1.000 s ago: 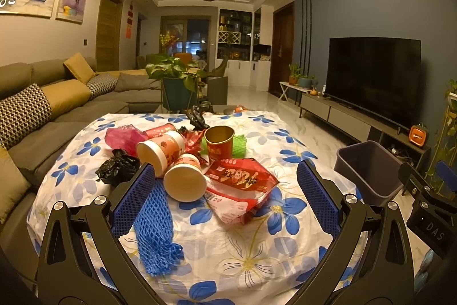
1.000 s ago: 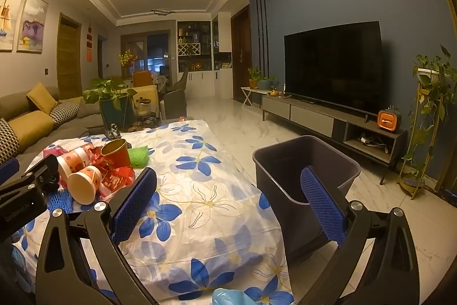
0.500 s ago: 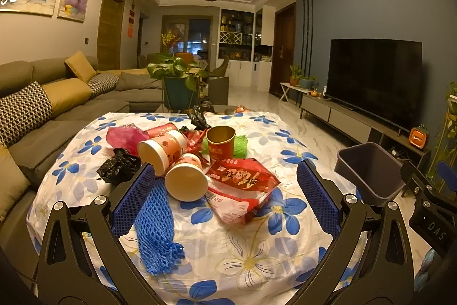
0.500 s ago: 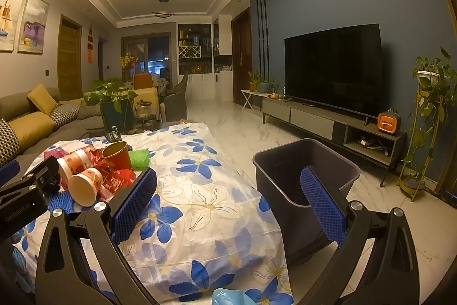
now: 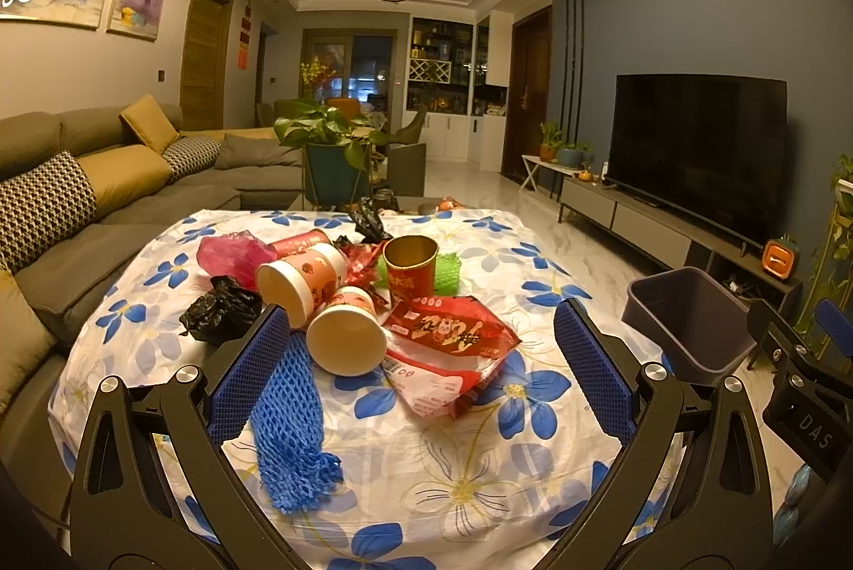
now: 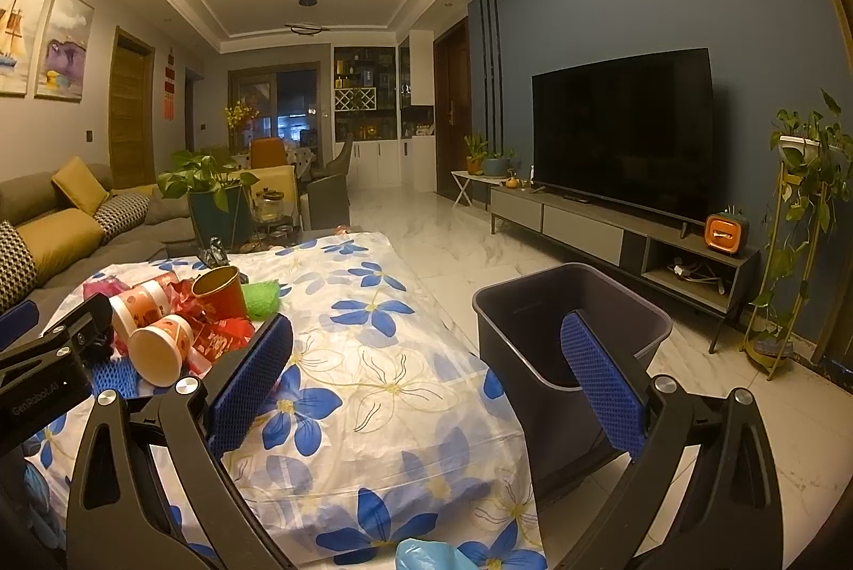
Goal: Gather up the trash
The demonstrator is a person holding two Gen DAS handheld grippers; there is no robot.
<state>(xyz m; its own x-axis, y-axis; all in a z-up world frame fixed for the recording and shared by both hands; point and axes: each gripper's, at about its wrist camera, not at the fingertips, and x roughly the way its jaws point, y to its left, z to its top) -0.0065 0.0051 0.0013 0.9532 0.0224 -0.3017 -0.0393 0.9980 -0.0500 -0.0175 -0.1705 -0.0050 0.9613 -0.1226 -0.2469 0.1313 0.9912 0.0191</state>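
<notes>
Seen from the left wrist, the left gripper [image 5: 421, 356] hangs over the near end of the table [image 5: 480, 490] with its jaws spread wide and nothing between them. Taking the upright red-and-gold cup [image 5: 411, 270] as the landmark, the whole litter pile lies around it: a green foam net [image 5: 448, 274] just behind and to its right, two paper cups on their sides, the nearer cup [image 5: 346, 338] in front of it and the farther cup [image 5: 301, 277] to its left, a pink bag [image 5: 232, 253] farther left, a crumpled black bag [image 5: 221, 311] left and nearer, a red snack wrapper [image 5: 448, 340] just in front, and a blue foam net [image 5: 290, 420] nearest the camera, partly behind the left finger pad. The grey bin [image 5: 687, 324] stands on the floor well to the cup's right, off the table's edge. From the right wrist, the right gripper [image 6: 421, 356] is likewise spread and empty, aimed between table and bin; the red-and-gold cup sits far to the left with the pile bunched about it, and the bin lies to the cup's right on the floor. What shows of the bin's inside looks bare, though its bottom is hidden by the near wall. Judging from this, the collecting has hardly begun: every visible piece sits on the cloth, none is gripped, and each has yet to be carried across to the bin.
</notes>
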